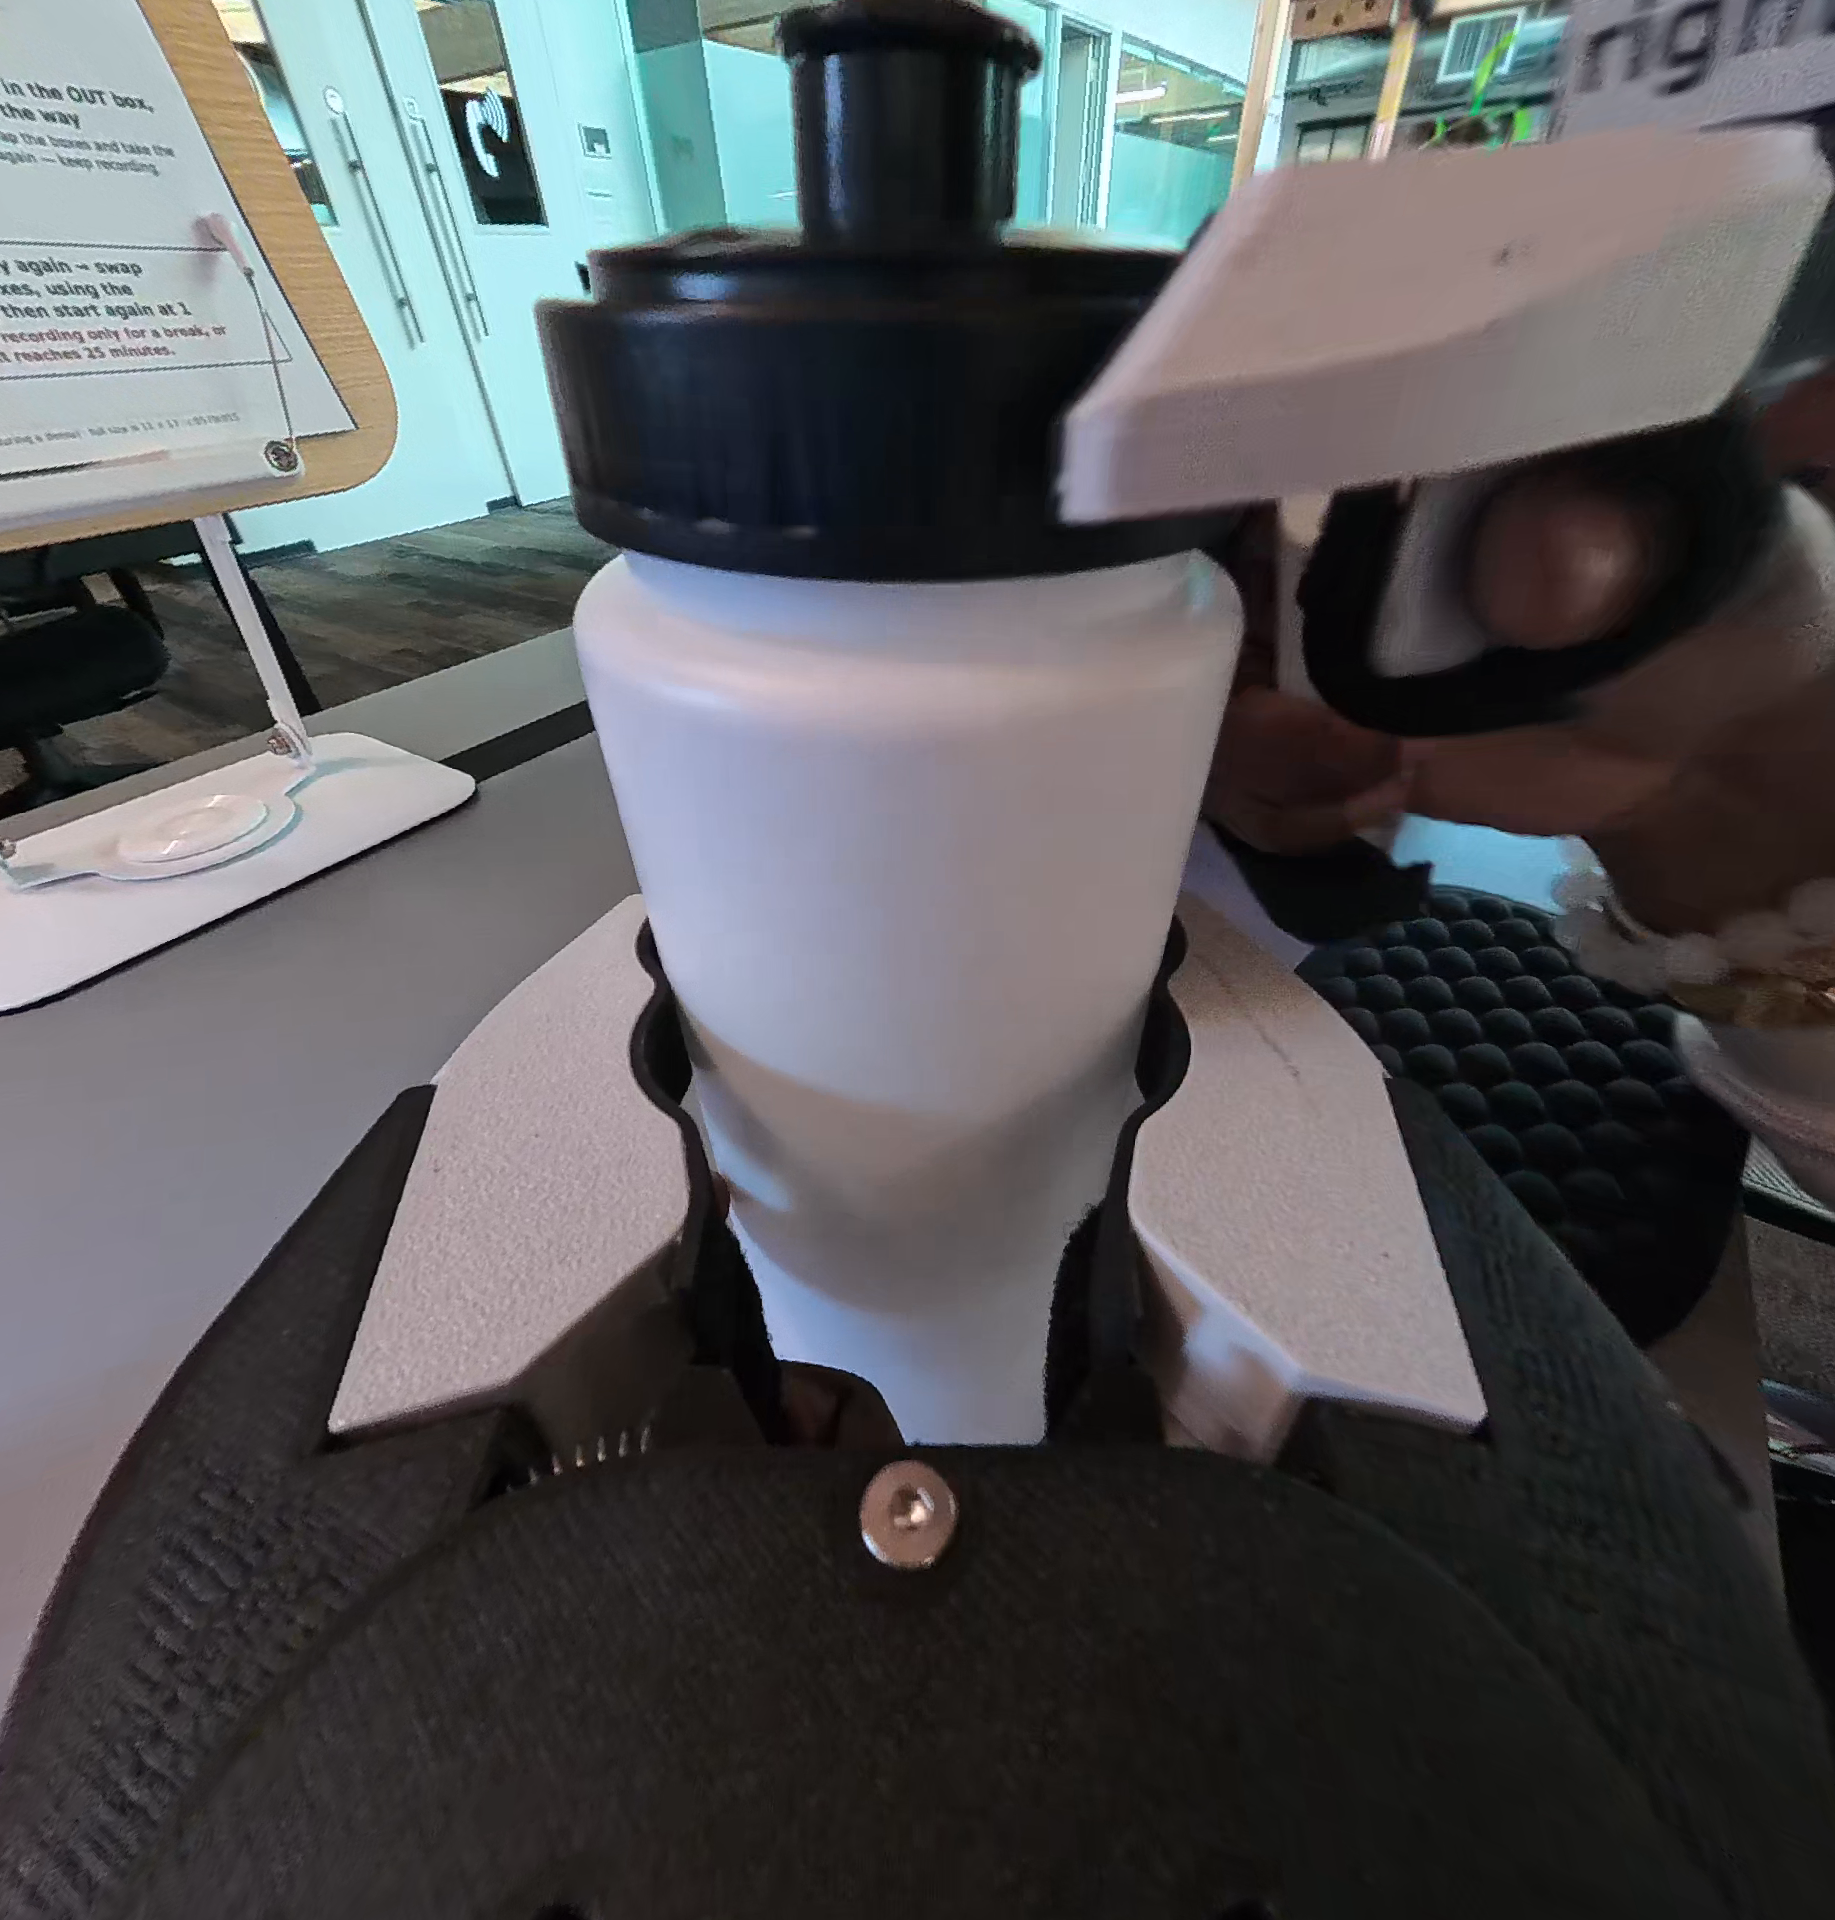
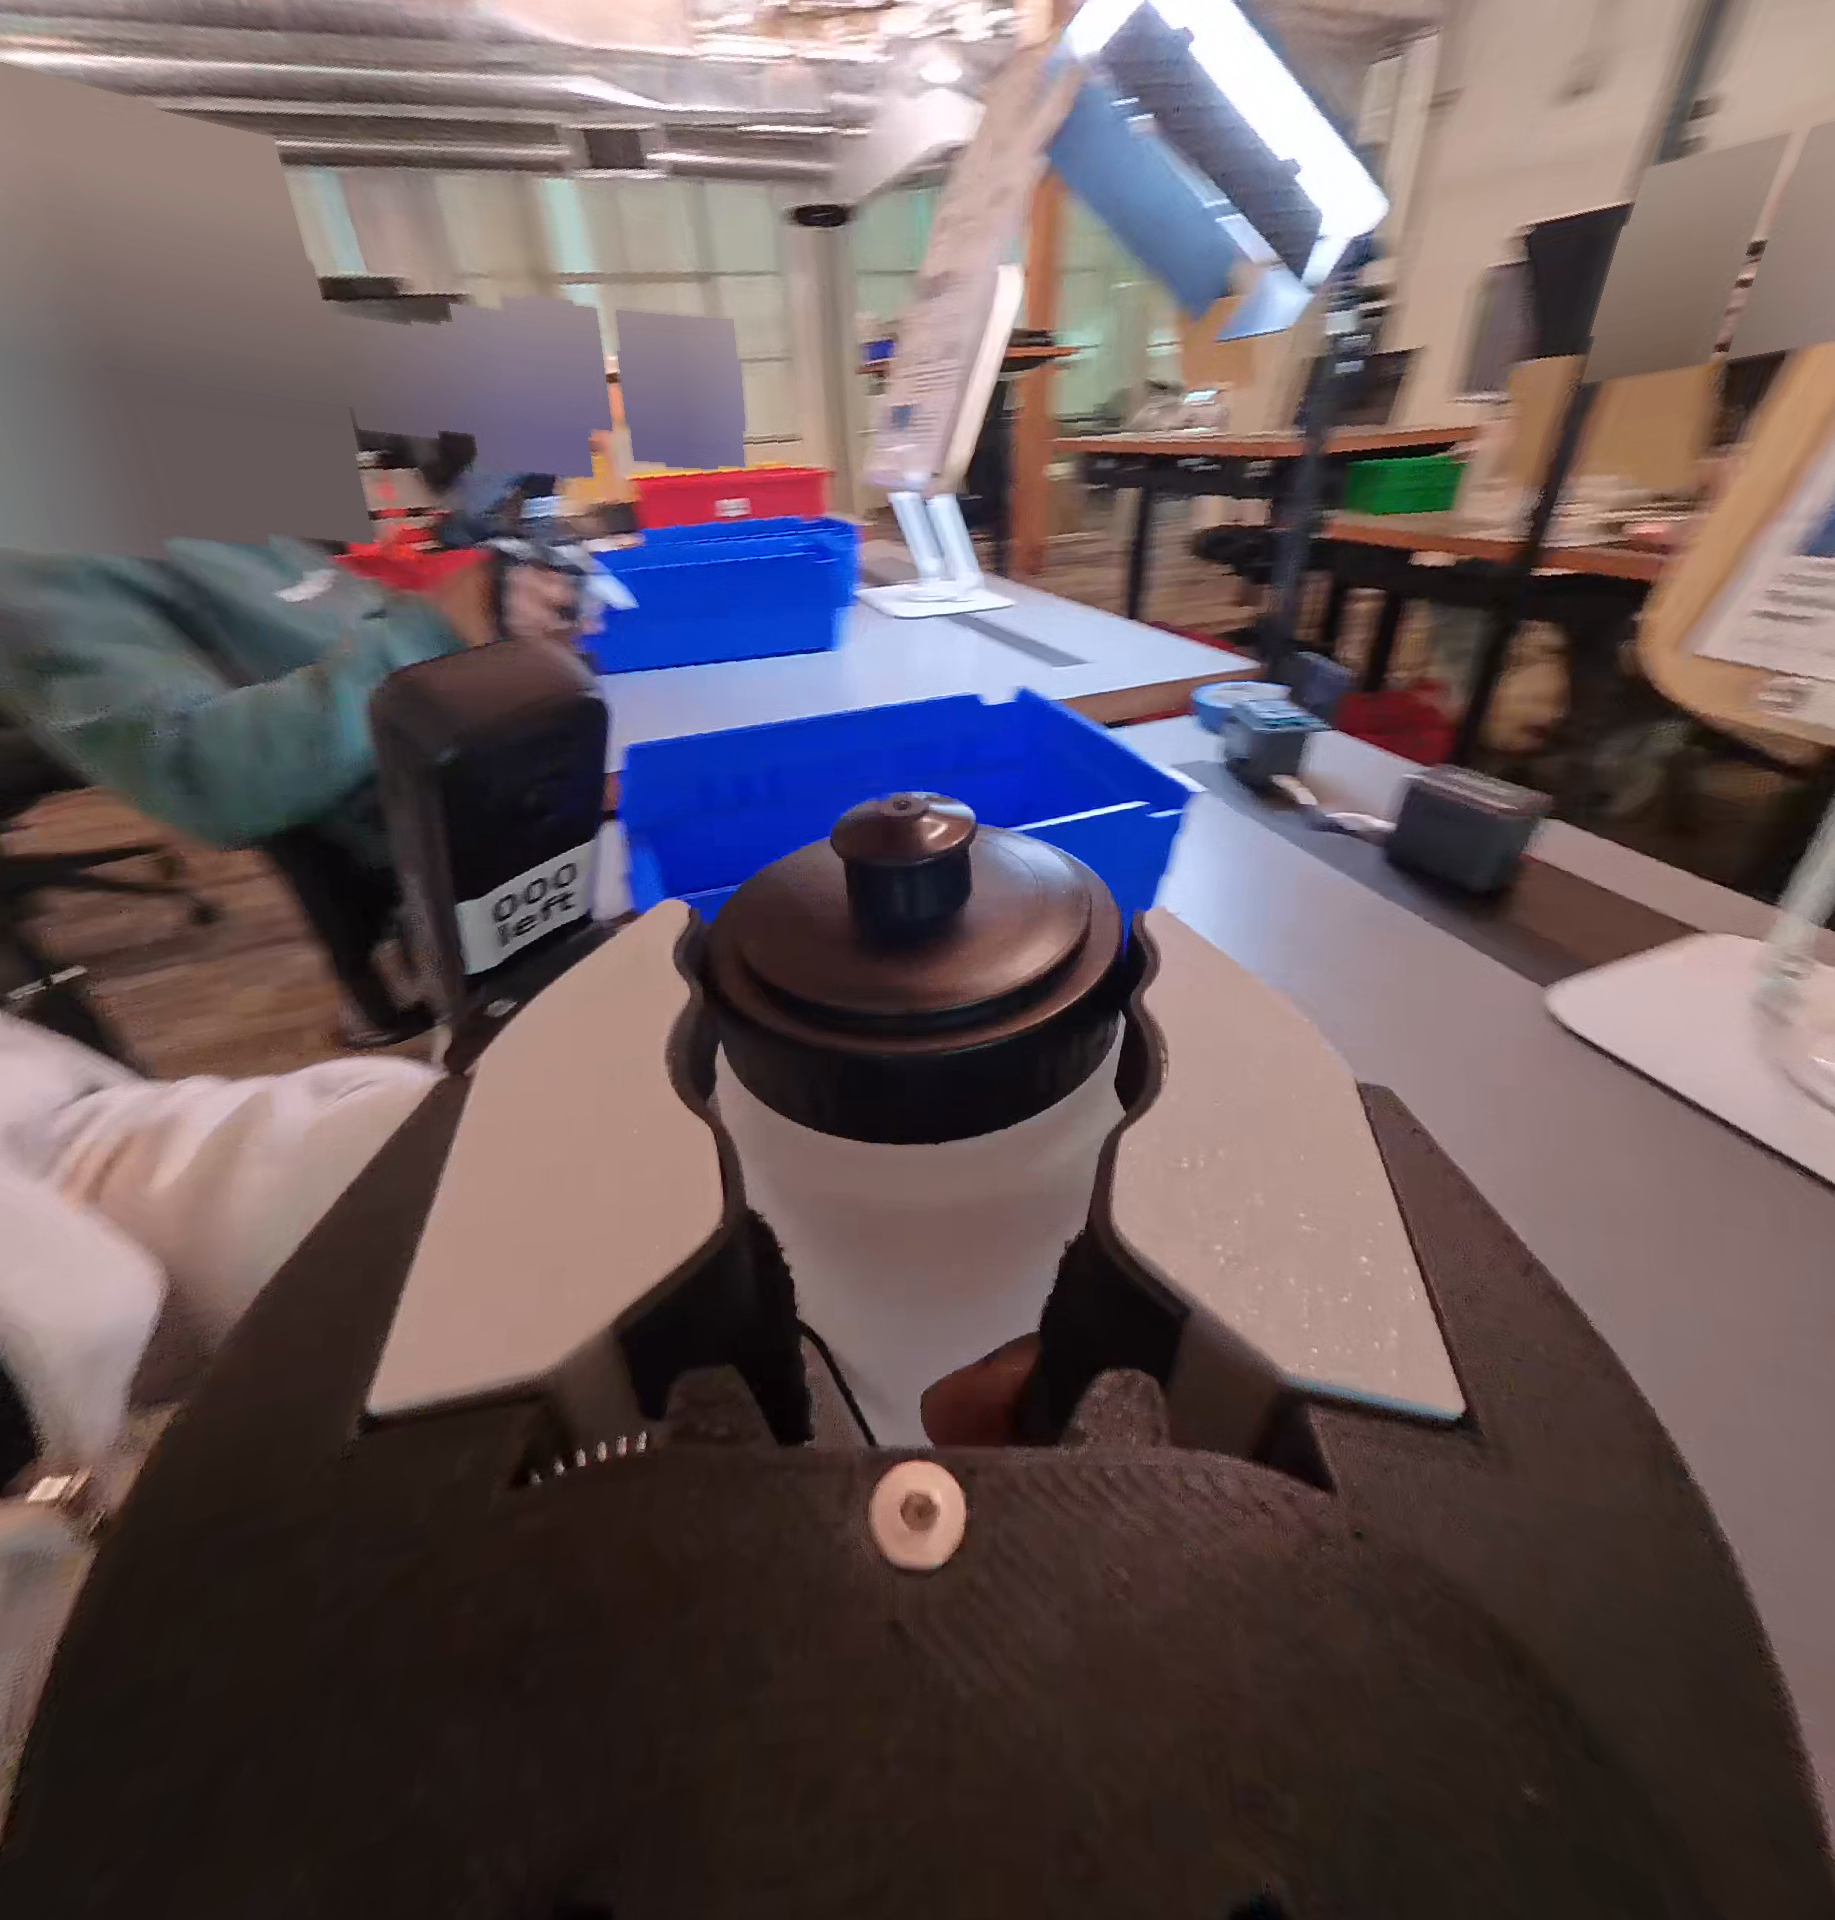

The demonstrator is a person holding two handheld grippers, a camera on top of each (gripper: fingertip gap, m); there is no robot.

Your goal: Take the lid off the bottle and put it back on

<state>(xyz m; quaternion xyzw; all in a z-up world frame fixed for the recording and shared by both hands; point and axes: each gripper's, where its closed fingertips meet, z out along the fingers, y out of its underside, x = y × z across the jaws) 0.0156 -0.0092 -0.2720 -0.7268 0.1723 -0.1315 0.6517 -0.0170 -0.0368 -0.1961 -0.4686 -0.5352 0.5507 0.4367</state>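
Left wrist view: white bottle (image 1: 913,831) fills the centre, upright, body wedged between the two fingers of the left hand-held gripper (image 1: 908,1039)
Counter: grey counter (image 1: 165,1143) under and left of the bottle; runs on to the far right in right wrist view
Blue bin: open blue bin (image 2: 892,779) on the counter just beyond the bottle in right wrist view; second blue bin (image 2: 726,603) farther off
Sign stand: white-footed stand (image 1: 144,862) with a printed sheet, far left on the counter
Bottle: held clear of the counter between both grippers, white body, black top
Left hand-held gripper: pinching the lower bottle body, pads touching both sides
Right hand-held gripper (image 2: 913,1029): fingers either side of the lid, black pads at its ribbed skirt; contact looks likely, blur makes it uncertain
Lid: black lid (image 2: 908,997) seated on the bottle neck, ribbed edge, spout (image 2: 900,862) on top
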